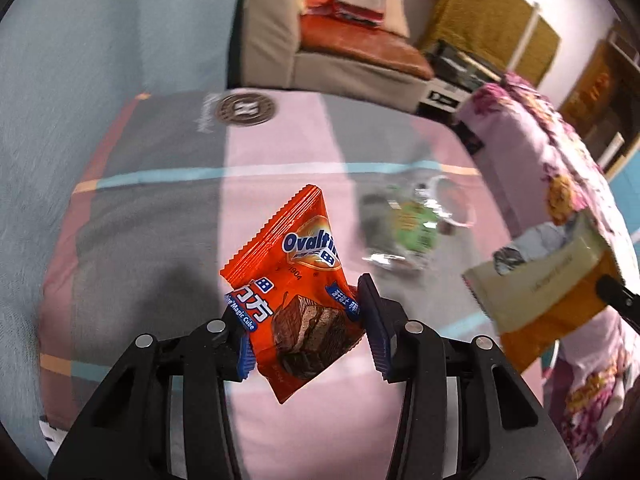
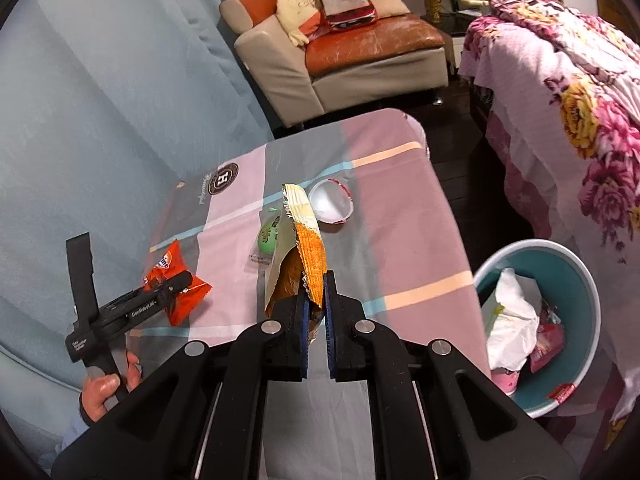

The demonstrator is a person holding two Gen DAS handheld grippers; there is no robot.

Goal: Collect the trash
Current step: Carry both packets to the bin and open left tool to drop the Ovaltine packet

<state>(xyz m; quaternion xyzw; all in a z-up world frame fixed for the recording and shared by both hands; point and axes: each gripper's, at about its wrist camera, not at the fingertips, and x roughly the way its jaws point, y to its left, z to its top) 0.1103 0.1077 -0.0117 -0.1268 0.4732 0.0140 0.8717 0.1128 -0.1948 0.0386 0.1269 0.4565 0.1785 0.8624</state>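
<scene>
My left gripper (image 1: pixel 298 304) is shut on an orange Ovaltine snack packet (image 1: pixel 296 272), which hangs lifted above the checked tablecloth (image 1: pixel 160 208). The same orange packet (image 2: pixel 176 280) shows at the left of the right wrist view, with the left gripper's fingers over it. My right gripper (image 2: pixel 315 292) is shut on a cream and orange wrapper (image 2: pixel 304 248) that stands up from its pads; this wrapper (image 1: pixel 548 280) also appears at the right edge of the left wrist view. On the cloth lie a clear packet with a green item (image 2: pixel 269 240) and a white cup lid (image 2: pixel 330 202).
A teal bin (image 2: pixel 576 280) with crumpled white paper and pink wrappers stands on the floor right of the table. A floral blanket (image 2: pixel 580 100) covers furniture at the right. An armchair (image 2: pixel 360 52) with cushions is beyond the table. A hand (image 2: pixel 108 392) holds the left gripper's handle.
</scene>
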